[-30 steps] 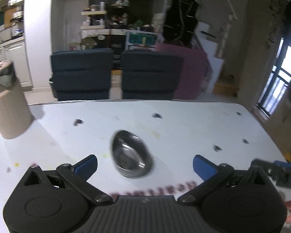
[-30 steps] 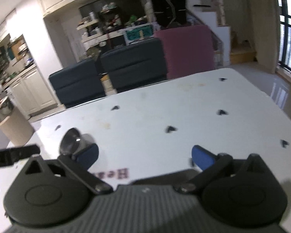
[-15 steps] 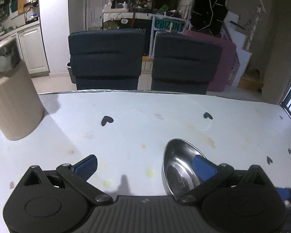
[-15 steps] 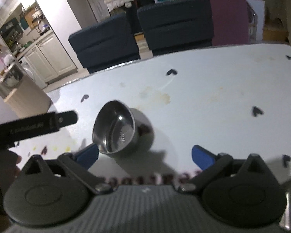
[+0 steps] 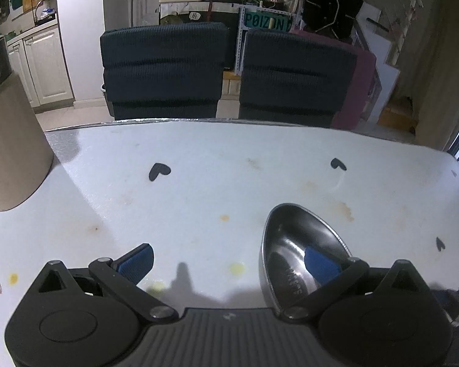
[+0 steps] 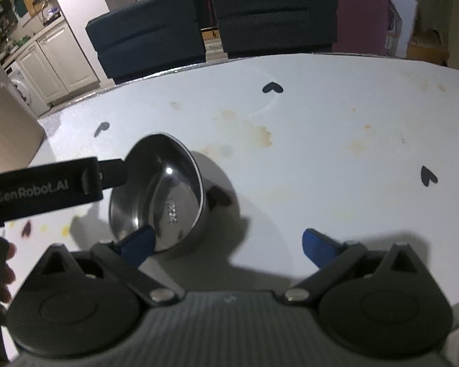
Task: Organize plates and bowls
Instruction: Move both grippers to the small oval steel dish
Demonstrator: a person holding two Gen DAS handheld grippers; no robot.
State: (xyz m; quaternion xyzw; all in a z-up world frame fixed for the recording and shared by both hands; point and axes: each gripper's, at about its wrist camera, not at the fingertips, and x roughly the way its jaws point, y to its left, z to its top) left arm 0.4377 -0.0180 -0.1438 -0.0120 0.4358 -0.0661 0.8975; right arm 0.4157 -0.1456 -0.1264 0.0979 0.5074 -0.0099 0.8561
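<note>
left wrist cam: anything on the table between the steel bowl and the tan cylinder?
No objects. Between the steel bowl and the tan cylinder the left wrist view shows only bare table, with printed hearts and yellowish stains.

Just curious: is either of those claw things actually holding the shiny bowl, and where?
Neither. Both grippers, left and right, are open; the steel bowl sits on the table.

Shiny silver stainless-steel bowl [image 5: 293, 244] with a dark mirrored interior. White tabletop [image 5: 229, 168] printed with scattered small black hearts and marked by yellow-brown stains. Black plastic left gripper [image 5: 229, 263] and black plastic right gripper [image 6: 226, 244], each with blue finger pads [image 5: 136, 262]. Plain beige cylindrical container [image 5: 9, 153]. Two navy ribbed-fabric chairs [image 5: 165, 70].
</note>
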